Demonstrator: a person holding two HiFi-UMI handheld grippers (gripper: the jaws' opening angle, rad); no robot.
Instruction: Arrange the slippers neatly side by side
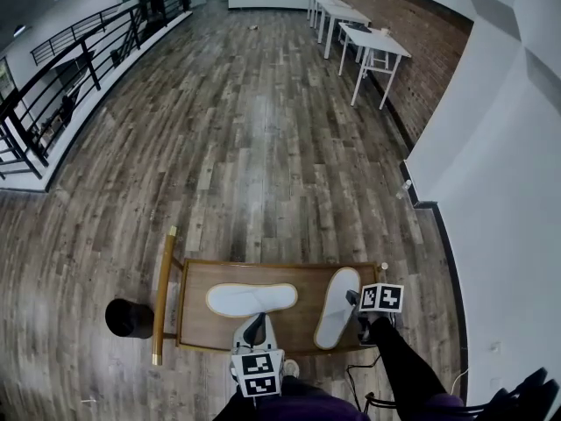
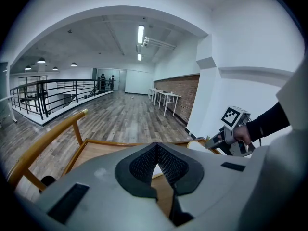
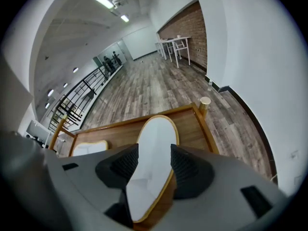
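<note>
Two white slippers with tan rims lie on a wooden tray table (image 1: 197,323). The left slipper (image 1: 252,298) lies crosswise; the right slipper (image 1: 337,307) lies lengthwise, pointing away from me. My right gripper (image 1: 355,305) hangs at the right slipper's near right side. In the right gripper view it (image 3: 154,153) is open, with that slipper (image 3: 156,134) showing between its pads, which are apart from it. The left slipper (image 3: 89,148) shows beyond. My left gripper (image 1: 255,327) hovers at the tray's near edge. Its jaws (image 2: 155,148) meet at the tips, with nothing held.
A curved wooden rail (image 1: 163,292) runs along the tray's left side, and a gold knob (image 3: 205,101) tops its far right corner. A black round object (image 1: 129,317) stands on the floor to the left. A white wall (image 1: 500,182) is close on the right. White tables (image 1: 372,42) stand far off.
</note>
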